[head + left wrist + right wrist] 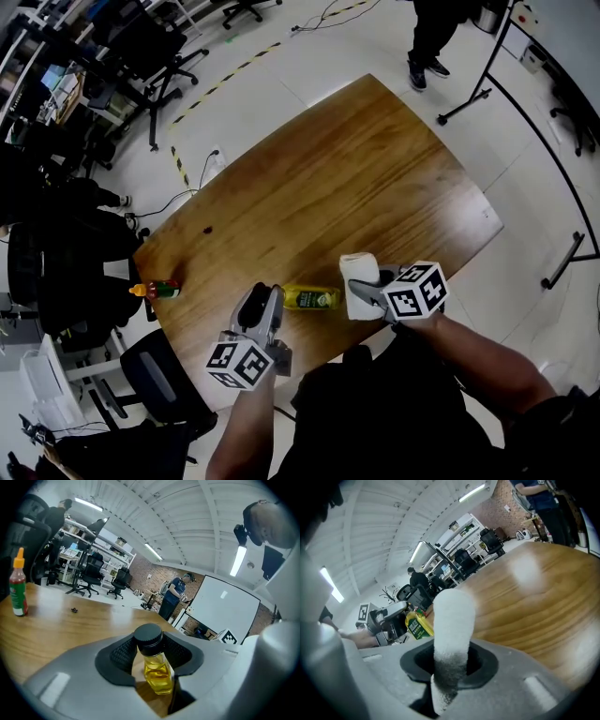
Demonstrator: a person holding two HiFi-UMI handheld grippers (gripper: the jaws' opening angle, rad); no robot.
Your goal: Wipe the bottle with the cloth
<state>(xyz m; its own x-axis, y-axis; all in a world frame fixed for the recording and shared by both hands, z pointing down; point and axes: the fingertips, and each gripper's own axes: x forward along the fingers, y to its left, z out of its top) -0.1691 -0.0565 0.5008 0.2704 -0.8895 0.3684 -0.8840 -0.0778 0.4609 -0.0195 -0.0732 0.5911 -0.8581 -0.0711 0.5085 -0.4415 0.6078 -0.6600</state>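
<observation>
We hold two grippers over the near edge of a wooden surface [337, 178], and every place here is given from the bottle [312, 298]. The bottle holds yellow liquid, has a green label and a black cap, and in the head view lies roughly level by the surface's near edge. The left gripper [267, 295] reaches in from the bottle's left, and its jaws are clamped on the bottle just below the cap, with a dark pad pressing on each side. The right gripper [364, 292] sits at the bottle's right, and its jaws are clamped on a white cloth [356, 270]. The cloth is rolled and stands up out of the jaws, just beside the bottle's far end, and we cannot tell whether the two touch. Well to the left of the bottle, a red sauce bottle [159, 290] with an orange tip sits at the surface's edge. A small dark speck [207, 228] lies on the wood beyond the bottle, to its left. Far beyond the bottle, past the surface, a person [429, 42] stands on the pale floor.
</observation>
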